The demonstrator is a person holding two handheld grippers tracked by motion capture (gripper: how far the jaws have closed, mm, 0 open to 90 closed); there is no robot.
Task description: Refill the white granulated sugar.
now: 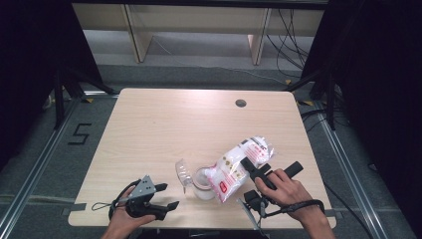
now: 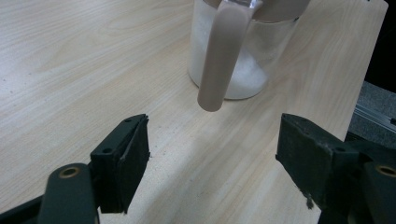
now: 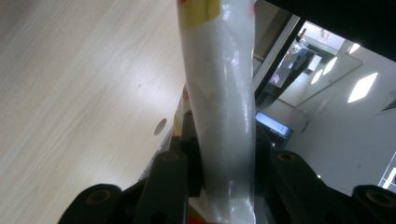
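Pale wood-grain bench [image 1: 164,124] was seen carrying a glass jar [image 1: 202,183] near its front edge, its clear lid [image 1: 182,174] swung open at the left. A soft plastic bag [image 1: 239,162] of white granules was held tilted over the jar's mouth, pinched across its middle by the right hand-held gripper [image 1: 254,172], whose jaws were closed on it. The bag was judged limp, slippery and fairly heavy, best gripped mid-body where the film bunches. The jar was judged rigid and breakable, best steadied by its wall. The left hand-held gripper [image 1: 166,195] was kept wide open and empty beside the jar.
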